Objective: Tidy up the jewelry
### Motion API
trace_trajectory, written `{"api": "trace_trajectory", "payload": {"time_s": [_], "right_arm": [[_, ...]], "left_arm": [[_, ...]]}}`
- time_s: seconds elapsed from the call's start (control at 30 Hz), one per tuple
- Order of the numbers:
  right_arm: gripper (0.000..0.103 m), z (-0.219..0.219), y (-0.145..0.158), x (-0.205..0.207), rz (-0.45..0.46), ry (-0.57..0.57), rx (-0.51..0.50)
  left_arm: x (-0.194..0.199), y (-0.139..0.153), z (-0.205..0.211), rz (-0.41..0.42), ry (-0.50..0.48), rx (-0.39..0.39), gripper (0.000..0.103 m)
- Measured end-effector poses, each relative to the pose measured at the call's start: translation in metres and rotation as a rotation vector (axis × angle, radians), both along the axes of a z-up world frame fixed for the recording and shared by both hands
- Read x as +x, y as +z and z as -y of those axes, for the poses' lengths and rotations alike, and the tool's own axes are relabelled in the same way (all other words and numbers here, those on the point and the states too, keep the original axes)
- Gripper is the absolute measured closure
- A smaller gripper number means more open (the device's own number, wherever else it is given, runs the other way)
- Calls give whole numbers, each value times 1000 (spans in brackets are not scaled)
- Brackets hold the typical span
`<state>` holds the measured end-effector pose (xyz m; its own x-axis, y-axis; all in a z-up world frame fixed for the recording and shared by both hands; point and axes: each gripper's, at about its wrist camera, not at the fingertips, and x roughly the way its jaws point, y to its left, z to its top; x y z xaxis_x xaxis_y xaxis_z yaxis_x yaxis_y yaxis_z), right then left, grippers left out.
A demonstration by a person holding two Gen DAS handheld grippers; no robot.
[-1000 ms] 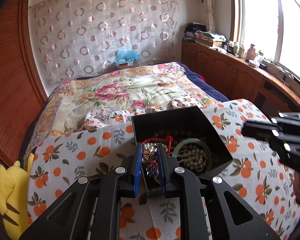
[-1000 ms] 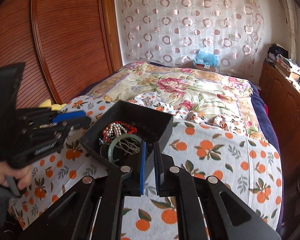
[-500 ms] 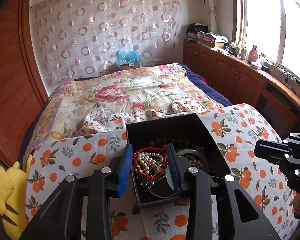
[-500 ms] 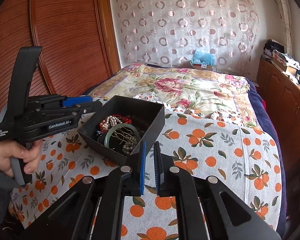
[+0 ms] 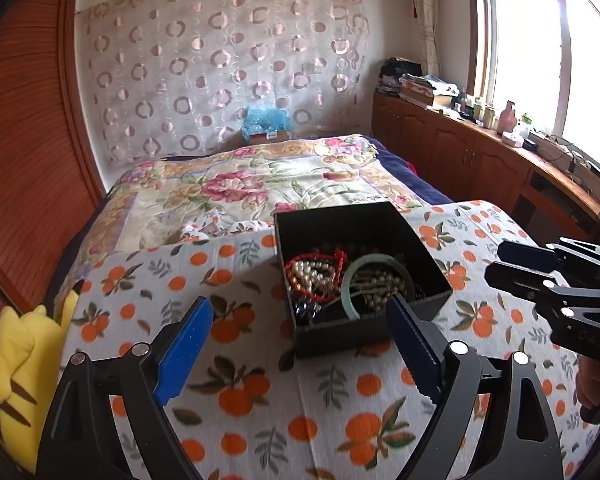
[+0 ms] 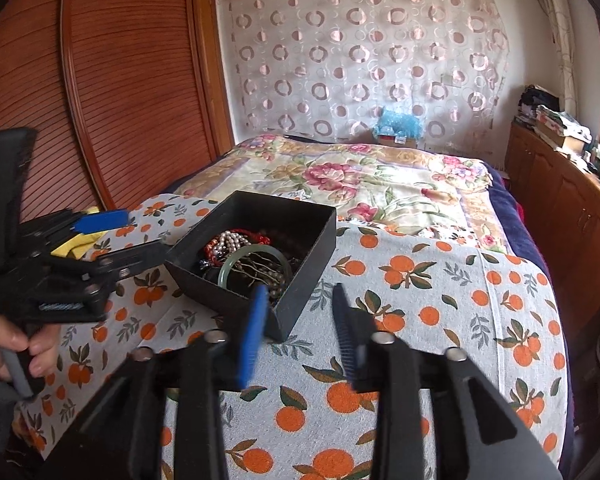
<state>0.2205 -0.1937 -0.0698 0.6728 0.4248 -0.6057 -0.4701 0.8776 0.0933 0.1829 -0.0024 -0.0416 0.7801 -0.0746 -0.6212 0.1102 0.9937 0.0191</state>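
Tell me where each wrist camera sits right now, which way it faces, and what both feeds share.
Left wrist: rides the left gripper, jaws open, looking across the orange-print cloth at the black jewelry box; the right gripper shows at the right edge.
Right wrist: rides the right gripper, jaws open, facing the same box from its right; the left gripper and a hand show at left.
Shared: box, green bangle, bed, curtain.
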Motion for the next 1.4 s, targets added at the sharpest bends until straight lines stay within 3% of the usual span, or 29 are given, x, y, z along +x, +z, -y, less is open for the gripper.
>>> {"api": "trace_trajectory", "payload": {"time_s": [0.03,0.17,0.47,0.67,0.97,1.4], "right_arm": [[55,0,-2,-1,-2,-10,-6],[30,1,-6,-5,3,-46,-4],[5,0,-3,-22,44,-93,-6],[3,5,19,-48,114,-124,31],[3,16,43,-100,207,-157,79],[3,15,44,-117,223,-182,85]], "left_arm": [[-4,0,-1,2,1,-4,8],[-21,4,-4,28,11,-14,8],[-48,13,-5,47,21,-44,8],[-75,27,-2,100,46,-33,8],[-107,36,-7,117,85,-51,8],[-123,42,-5,160,104,-21,8]]}}
